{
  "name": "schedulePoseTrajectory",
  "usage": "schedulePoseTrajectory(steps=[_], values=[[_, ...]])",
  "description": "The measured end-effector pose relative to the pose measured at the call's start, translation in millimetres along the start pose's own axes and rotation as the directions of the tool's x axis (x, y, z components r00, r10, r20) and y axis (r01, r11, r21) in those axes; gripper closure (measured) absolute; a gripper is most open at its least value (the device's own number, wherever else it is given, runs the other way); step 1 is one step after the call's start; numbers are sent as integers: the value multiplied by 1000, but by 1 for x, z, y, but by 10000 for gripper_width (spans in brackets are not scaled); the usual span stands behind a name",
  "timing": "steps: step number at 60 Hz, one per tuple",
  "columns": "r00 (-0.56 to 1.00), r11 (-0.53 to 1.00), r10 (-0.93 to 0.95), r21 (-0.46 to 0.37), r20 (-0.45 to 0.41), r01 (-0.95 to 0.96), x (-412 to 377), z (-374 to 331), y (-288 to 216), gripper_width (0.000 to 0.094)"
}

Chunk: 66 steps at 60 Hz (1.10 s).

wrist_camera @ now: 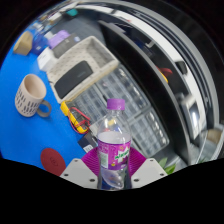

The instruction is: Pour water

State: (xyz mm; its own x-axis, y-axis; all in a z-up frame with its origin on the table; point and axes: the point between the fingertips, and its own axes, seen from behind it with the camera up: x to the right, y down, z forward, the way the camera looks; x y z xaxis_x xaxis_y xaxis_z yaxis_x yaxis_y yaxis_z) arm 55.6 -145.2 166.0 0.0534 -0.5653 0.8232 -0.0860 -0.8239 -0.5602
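A clear plastic water bottle [112, 145] with a purple cap and a purple label stands upright between my gripper's [112, 166] two fingers. Both magenta pads [91, 160] press against its sides, so the gripper is shut on the bottle. The bottle is lifted above the blue table [20, 130]. A beige ribbed mug [31, 95] with a handle stands on the blue table, beyond and to the left of the fingers. The view is tilted.
A white wire dish rack [120, 95] stands just behind the bottle, with a white basin [78, 62] beyond it. A small red thing [52, 157] lies on the table left of the fingers. Small coloured items lie by the rack's left edge [75, 120].
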Motion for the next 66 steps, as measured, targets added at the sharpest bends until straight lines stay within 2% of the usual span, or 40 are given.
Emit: schedulePoseTrajectory(steps=[8,16,24,29,34,38,45,51,60,66], values=[[962,961,-271,48,-29,272,-18,1,-44,603],[855,851,-516,82,-52,519,-44,4,-75,603],[681,674,-726,94,-96,733,-65,7,-98,605],[515,509,-841,83,-164,857,-71,10,-113,605],[377,370,-896,75,-234,926,-77,8,-129,606],[330,321,-912,78,-242,944,-85,8,-134,607],[349,341,-906,76,-239,937,-87,6,-137,602],[421,415,-873,78,-245,906,-79,2,-140,604],[691,683,-695,118,-197,721,-52,-3,-136,602],[882,876,-452,121,-132,467,-38,-7,-125,603]])
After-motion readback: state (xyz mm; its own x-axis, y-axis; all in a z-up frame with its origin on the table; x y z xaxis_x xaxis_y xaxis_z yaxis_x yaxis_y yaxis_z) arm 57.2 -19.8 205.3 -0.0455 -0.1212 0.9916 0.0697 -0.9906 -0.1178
